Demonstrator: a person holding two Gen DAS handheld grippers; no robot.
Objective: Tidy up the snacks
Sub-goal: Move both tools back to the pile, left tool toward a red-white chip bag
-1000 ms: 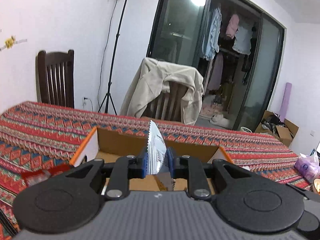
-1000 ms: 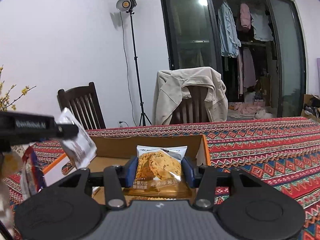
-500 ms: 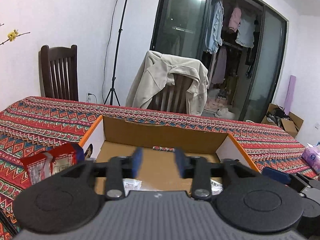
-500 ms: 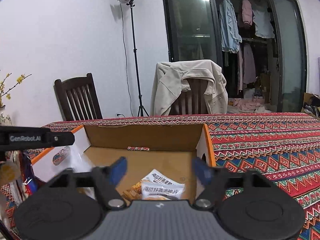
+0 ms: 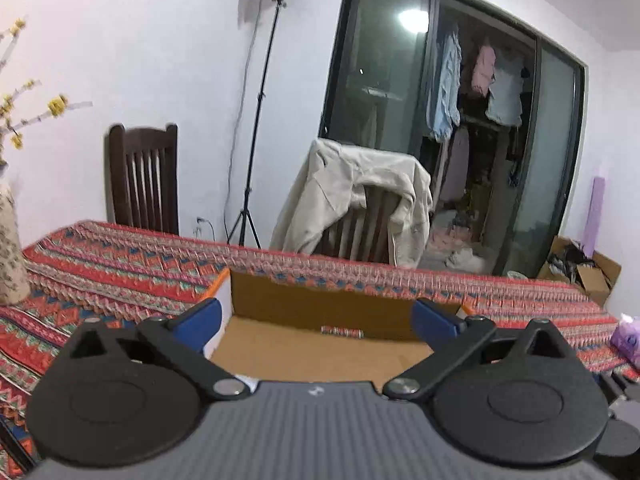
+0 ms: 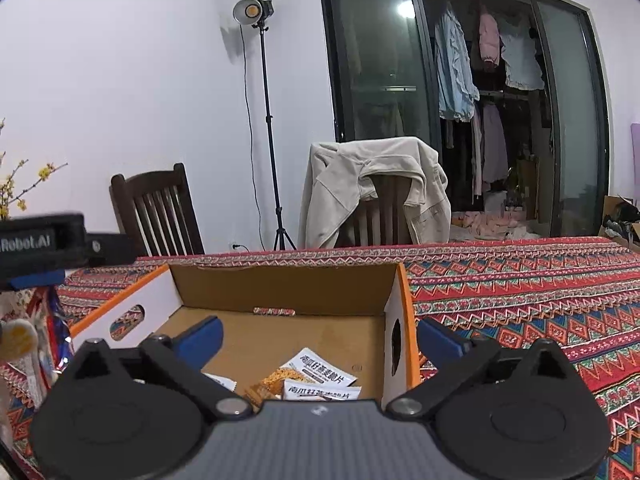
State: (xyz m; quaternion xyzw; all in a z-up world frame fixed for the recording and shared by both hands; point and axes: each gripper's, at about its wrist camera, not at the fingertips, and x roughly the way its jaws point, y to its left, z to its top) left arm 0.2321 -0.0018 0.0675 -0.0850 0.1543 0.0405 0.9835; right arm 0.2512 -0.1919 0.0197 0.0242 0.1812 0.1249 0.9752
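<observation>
An open cardboard box [image 6: 280, 284] with orange-edged white sides stands on the patterned table; it also shows in the left wrist view [image 5: 320, 304]. Snack packets [image 6: 316, 376] lie on its floor near the front right. My right gripper [image 6: 318, 340] is open and empty above the box's near end. My left gripper [image 5: 318, 320] is open and empty, also over the box. The left gripper's body [image 6: 60, 240] shows at the left edge of the right wrist view. More snack packets [image 6: 44, 328] lie left of the box.
The table has a red patterned cloth [image 6: 520, 280]. A dark wooden chair [image 6: 156, 216] and a chair draped with a beige jacket [image 6: 372, 188] stand behind it. A light stand [image 6: 268, 120] is by the wall. A vase [image 5: 10, 240] stands far left.
Both grippers opened and let go of their snack packets, which dropped into the box. Both grippers have since opened wider and drawn back a little.
</observation>
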